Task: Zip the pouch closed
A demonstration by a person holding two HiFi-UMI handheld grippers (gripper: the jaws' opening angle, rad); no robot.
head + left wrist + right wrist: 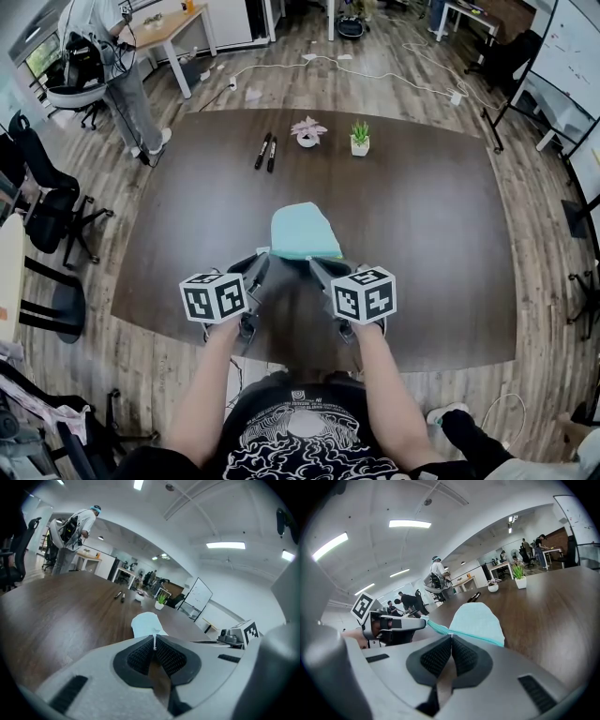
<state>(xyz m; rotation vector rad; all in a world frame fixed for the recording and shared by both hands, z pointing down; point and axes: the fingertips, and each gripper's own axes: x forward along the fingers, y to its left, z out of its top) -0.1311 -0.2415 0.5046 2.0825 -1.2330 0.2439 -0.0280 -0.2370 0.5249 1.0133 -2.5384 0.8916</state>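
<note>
A light teal pouch (pixel 305 232) lies on the dark wooden table (pixel 422 234), just beyond both grippers. My left gripper (pixel 261 265) is at the pouch's near left corner, shut on a small white zipper pull (pixel 154 642) that shows between its pads. The pouch (pixel 147 622) lies right past those tips. My right gripper (pixel 316 266) is shut at the pouch's near edge, and its tips meet the teal zipper band (pixel 440 629). That band runs from the left gripper (pixel 411 622) across to the pouch's right corner. The pouch's body (pixel 480 617) lies flat behind the band.
Two black markers (pixel 266 152), a pink flower pot (pixel 308 133) and a small green plant pot (pixel 360 139) stand at the table's far side. Office chairs (pixel 42 202) are at the left. A person (pixel 122 66) stands at the back left.
</note>
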